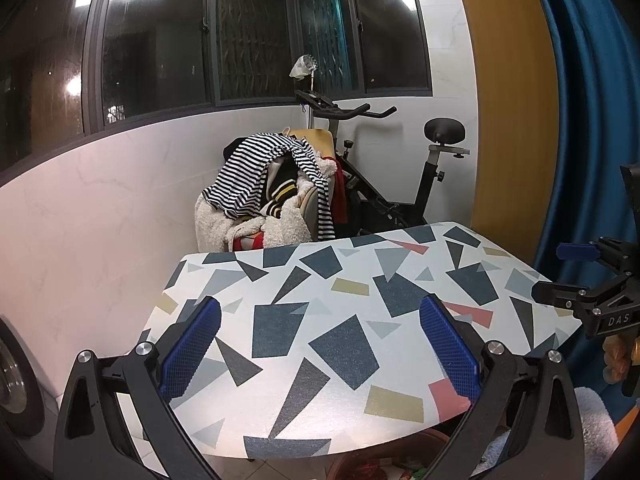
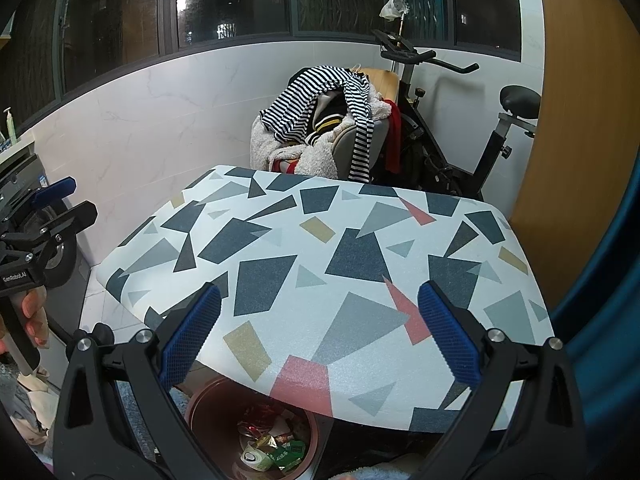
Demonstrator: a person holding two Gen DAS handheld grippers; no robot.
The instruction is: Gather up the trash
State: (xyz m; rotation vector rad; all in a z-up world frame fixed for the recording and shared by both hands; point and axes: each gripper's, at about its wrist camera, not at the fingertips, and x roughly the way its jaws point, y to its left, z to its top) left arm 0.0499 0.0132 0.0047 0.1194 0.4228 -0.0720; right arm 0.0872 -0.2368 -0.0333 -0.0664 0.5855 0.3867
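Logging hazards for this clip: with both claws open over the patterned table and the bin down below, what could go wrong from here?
1. The bin sits partly under the table edge, so a lowering right claw could knock that edge.
2. The wrappers lie deep inside the bin, so a drop from table height could miss its narrow visible opening.
3. The left claw hovers close beside the right one; they might collide.
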